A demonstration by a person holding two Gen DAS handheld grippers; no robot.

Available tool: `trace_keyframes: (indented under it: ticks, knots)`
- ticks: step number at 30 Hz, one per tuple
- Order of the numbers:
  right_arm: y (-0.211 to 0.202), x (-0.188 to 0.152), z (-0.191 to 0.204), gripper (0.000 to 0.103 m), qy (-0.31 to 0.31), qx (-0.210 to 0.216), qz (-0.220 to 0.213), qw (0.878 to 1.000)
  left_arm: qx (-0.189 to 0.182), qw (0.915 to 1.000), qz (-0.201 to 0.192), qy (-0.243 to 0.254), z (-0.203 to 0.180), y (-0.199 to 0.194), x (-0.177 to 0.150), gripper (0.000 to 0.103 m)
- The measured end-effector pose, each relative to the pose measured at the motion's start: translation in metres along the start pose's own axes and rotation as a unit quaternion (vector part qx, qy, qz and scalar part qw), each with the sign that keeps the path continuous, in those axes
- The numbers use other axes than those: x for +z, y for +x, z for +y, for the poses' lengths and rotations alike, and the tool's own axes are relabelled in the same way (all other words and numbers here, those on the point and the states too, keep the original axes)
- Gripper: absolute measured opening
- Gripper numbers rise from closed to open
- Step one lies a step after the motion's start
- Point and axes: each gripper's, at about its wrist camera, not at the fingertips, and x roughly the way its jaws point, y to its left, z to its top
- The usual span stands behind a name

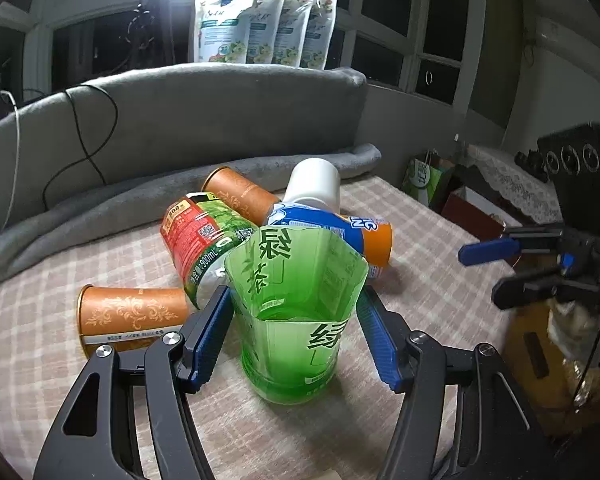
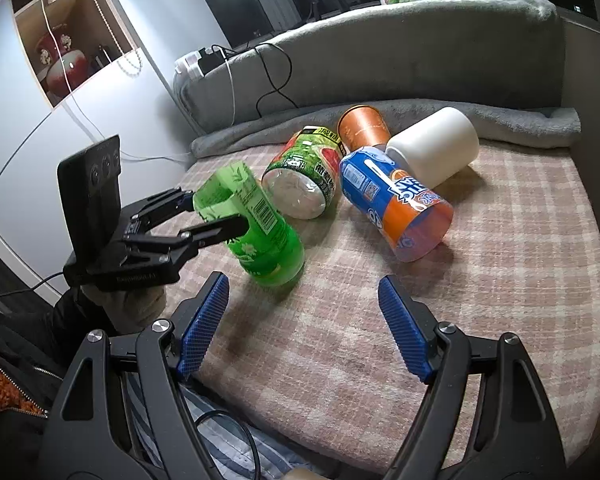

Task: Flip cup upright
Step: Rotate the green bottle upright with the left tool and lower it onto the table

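Note:
A green cut-bottle cup (image 1: 296, 320) stands mouth up on the checked cloth, leaning a little; it also shows in the right wrist view (image 2: 256, 228). My left gripper (image 1: 296, 300) has its blue pads on either side of the cup's upper wall, and I cannot tell whether they press it. Its dark body shows in the right wrist view (image 2: 204, 216). My right gripper (image 2: 302, 320) is open and empty above the cloth, in front of the cups; in the left wrist view it shows at the right edge (image 1: 484, 272).
Several other cups lie on their sides behind: two brown paper cups (image 1: 128, 320) (image 1: 236, 196), a red-green one (image 1: 204, 248), a blue-orange one (image 2: 400, 208) and a white one (image 2: 436, 148). A grey blanket (image 1: 180, 120) bounds the back. The table edge (image 1: 480, 240) drops off at the right.

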Motion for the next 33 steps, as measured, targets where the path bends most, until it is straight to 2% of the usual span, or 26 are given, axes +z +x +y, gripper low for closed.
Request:
trace_keyframes:
  ticks: [18, 30, 33]
  knots:
    - [-0.005, -0.002, 0.004, 0.080, 0.016, -0.010, -0.020, 1.000, 0.012, 0.9999, -0.004, 0.006, -0.005, -0.005, -0.006, 0.063]
    - [-0.006, -0.002, 0.015, 0.080, 0.015, -0.022, -0.036, 0.999, 0.007, 0.9999, 0.008, 0.000, -0.006, -0.012, -0.013, 0.064]
    - [-0.008, -0.003, 0.018, 0.080, 0.016, -0.021, -0.040, 0.999, 0.011, 0.9999, 0.013, -0.001, -0.008, -0.009, -0.016, 0.067]
